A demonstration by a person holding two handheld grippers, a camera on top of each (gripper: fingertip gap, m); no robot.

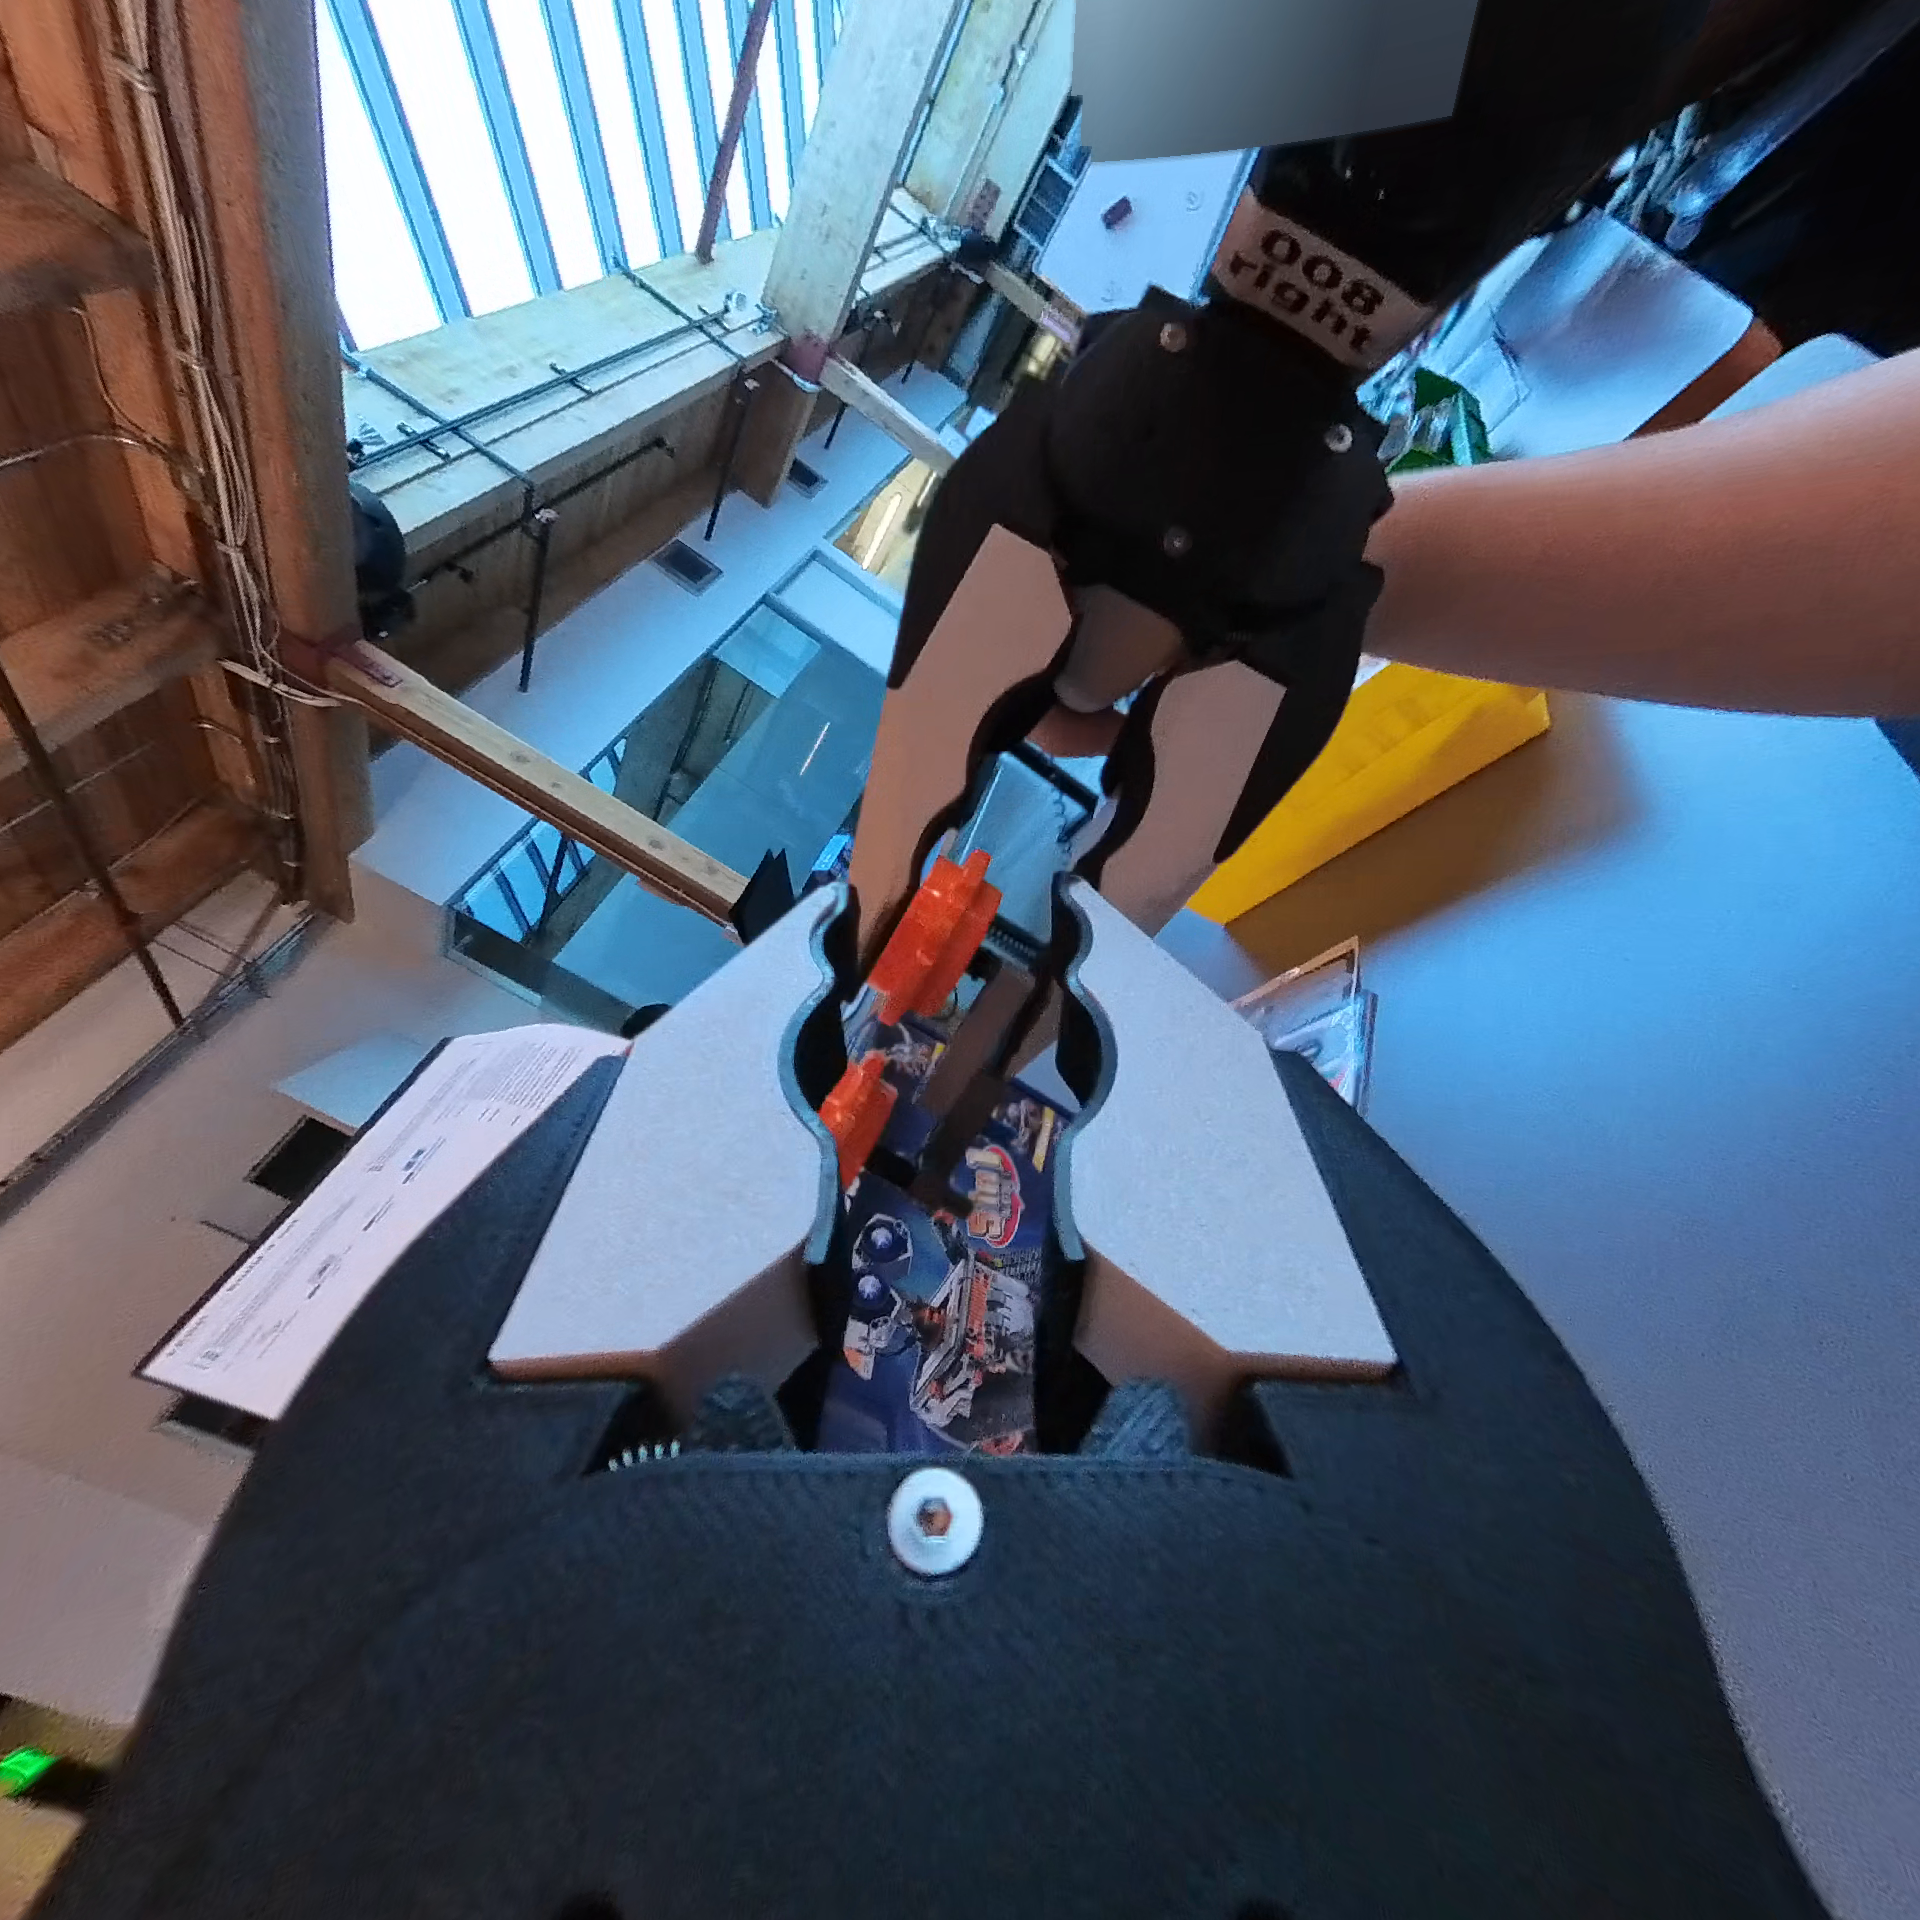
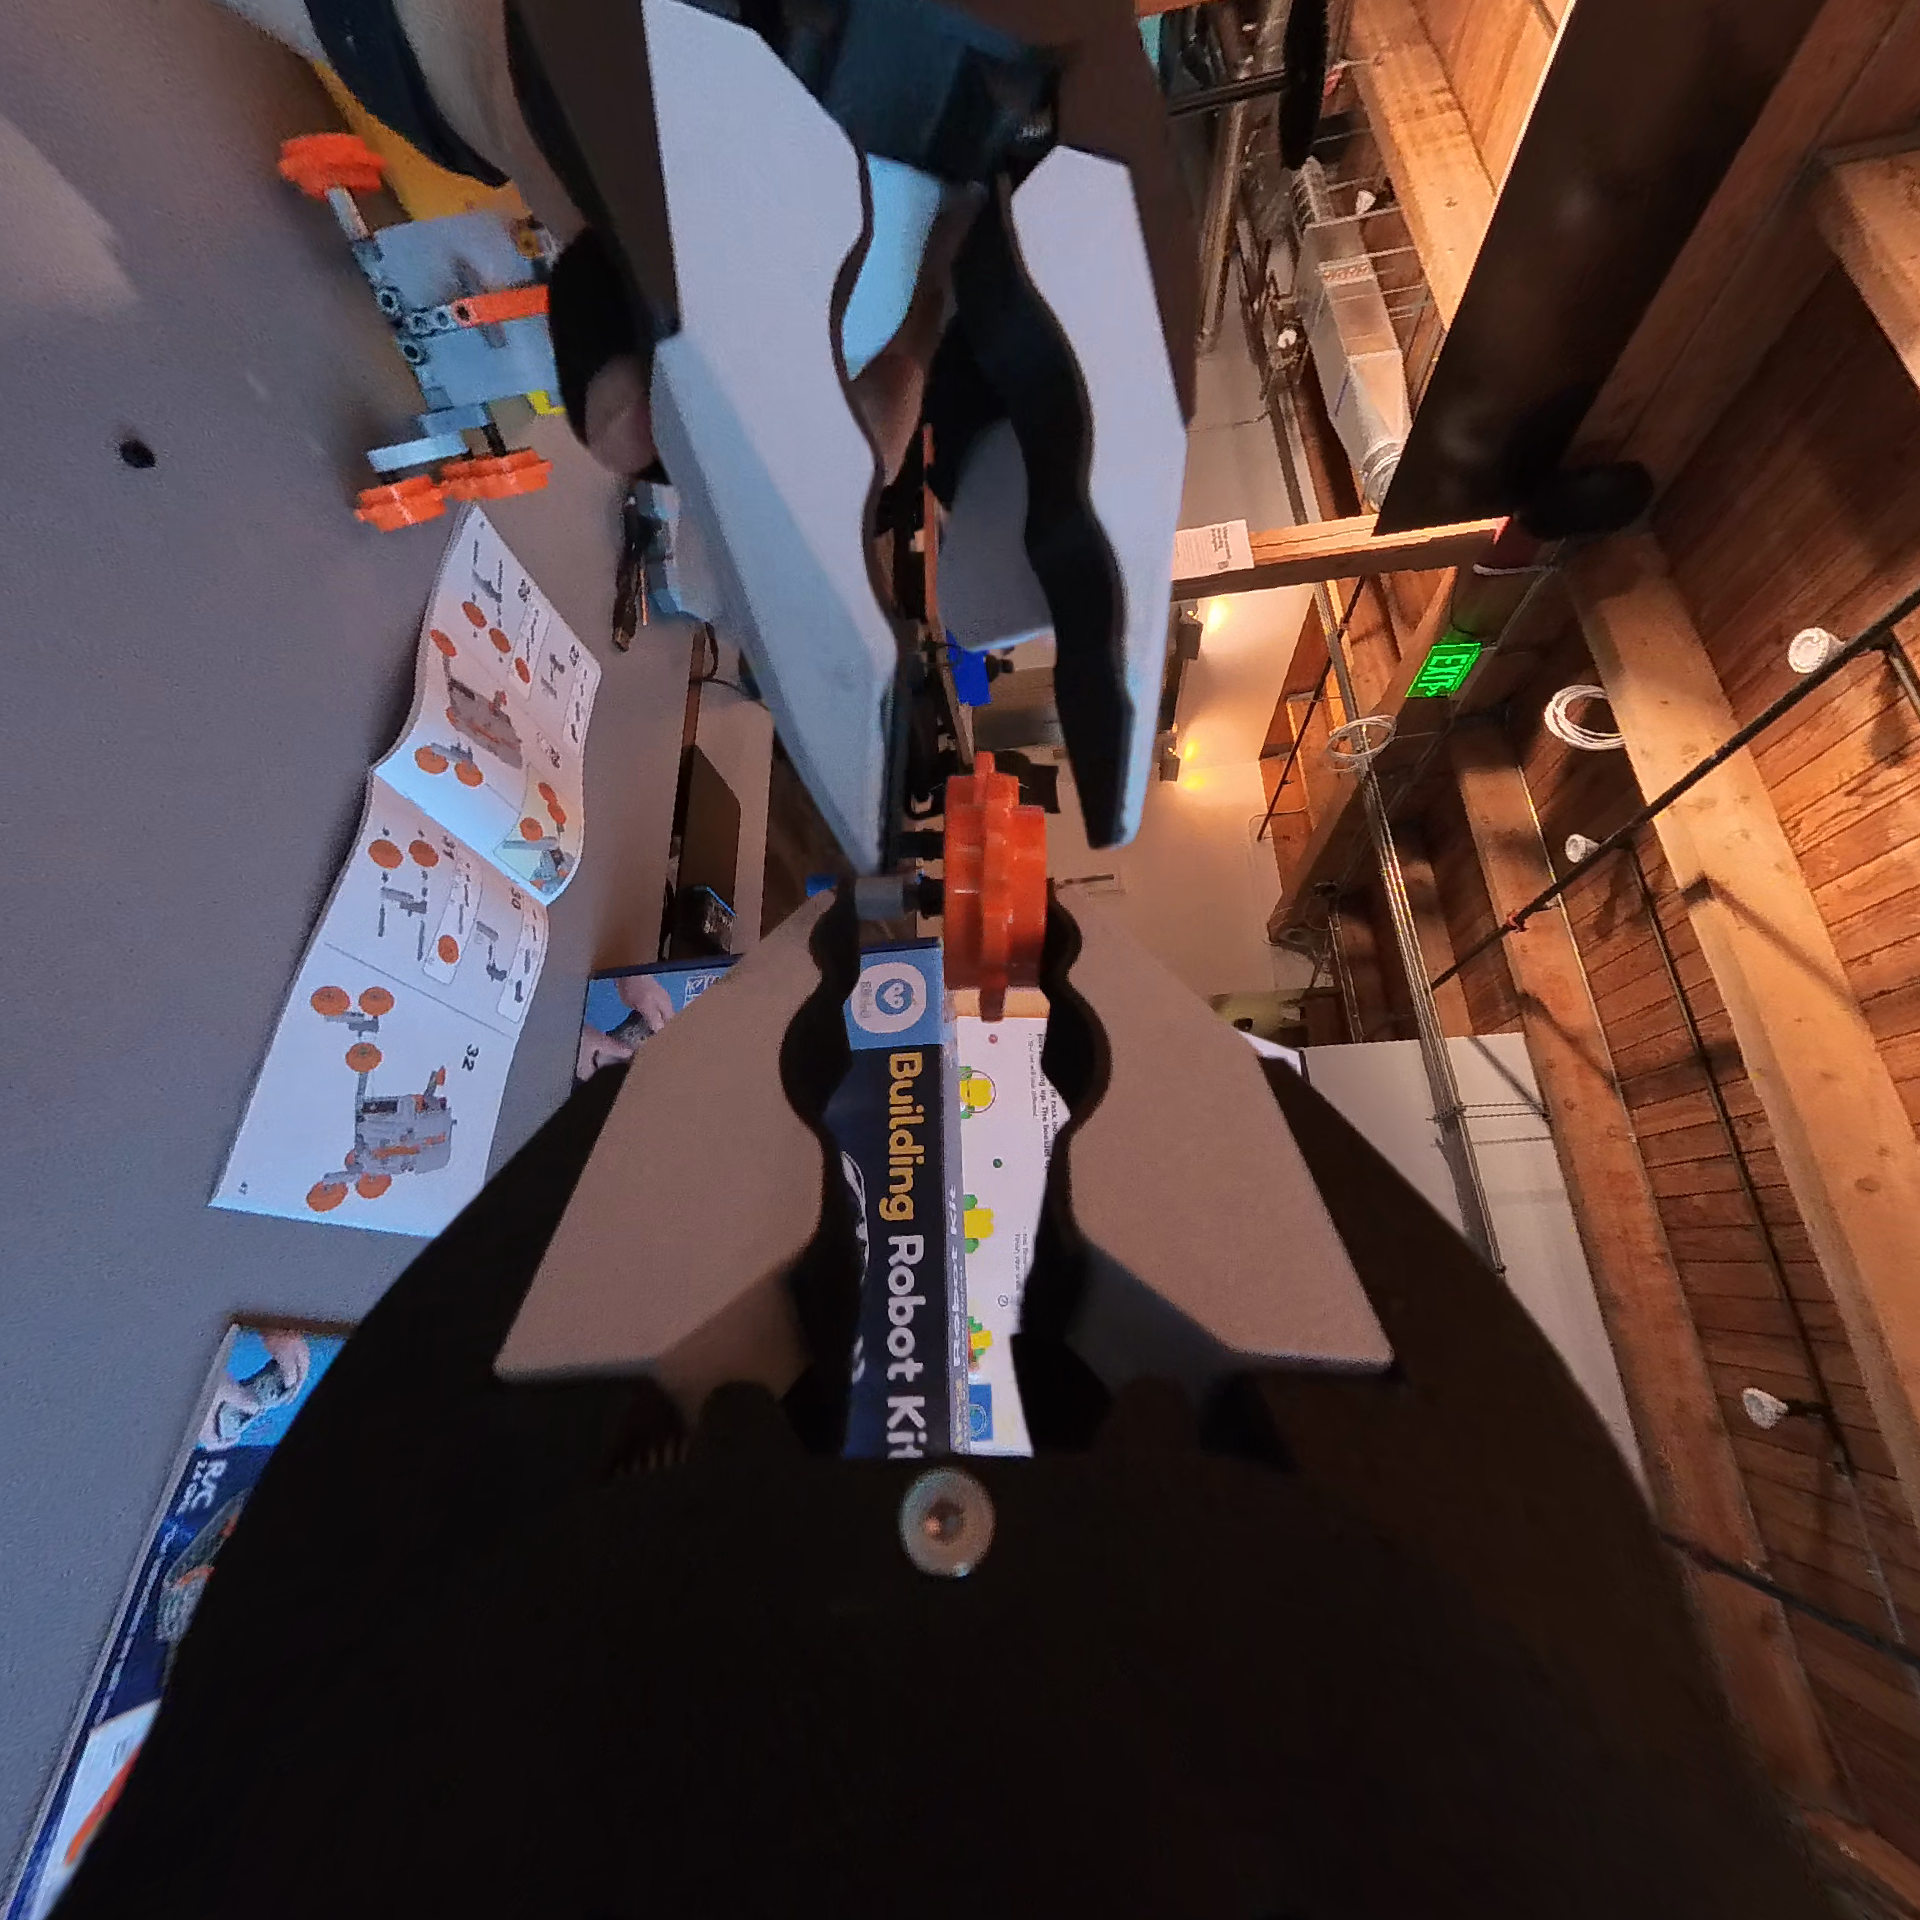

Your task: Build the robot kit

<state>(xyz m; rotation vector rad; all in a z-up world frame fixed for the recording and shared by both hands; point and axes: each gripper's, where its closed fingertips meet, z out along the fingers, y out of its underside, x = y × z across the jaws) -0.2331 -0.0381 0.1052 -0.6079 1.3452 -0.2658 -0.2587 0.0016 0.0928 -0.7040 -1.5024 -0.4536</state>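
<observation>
Both grippers meet nose to nose above the surface point(image 2: 156, 727), with a small orange gear point(image 2: 992, 883) between their tips. In the right wrist view the right gripper point(image 2: 951, 914) has its pale fingers point(image 2: 686, 1174) drawn close, and the gear sits at its very tip, touching the far-side finger; whether both fingers press on it I cannot tell. A short grey axle point(image 2: 883, 896) sticks out of the gear toward the other finger. Opposite it, the left gripper point(image 2: 987, 821) reaches in with its fingers a little apart, their tips just beside the gear. In the left wrist view the left gripper point(image 1: 951, 904) shows a narrow gap between its fingers, and the orange gear point(image 1: 930, 925) lies in that gap near the tips, with a grey block point(image 1: 1013, 842) behind it between the fingers of the right gripper point(image 1: 997, 831); whether the left one pinches anything I cannot tell. A second orange piece point(image 1: 857, 1112) shows lower in the same gap. A bare forearm point(image 1: 1662, 551) comes in from the side behind the right gripper. On the surface lie an open instruction booklet point(image 2: 416, 935), a partly built grey and orange model point(image 2: 457, 332), a printed kit box point(image 2: 899, 1195) directly below the grippers, and a yellow tray point(image 1: 1382, 769).
</observation>
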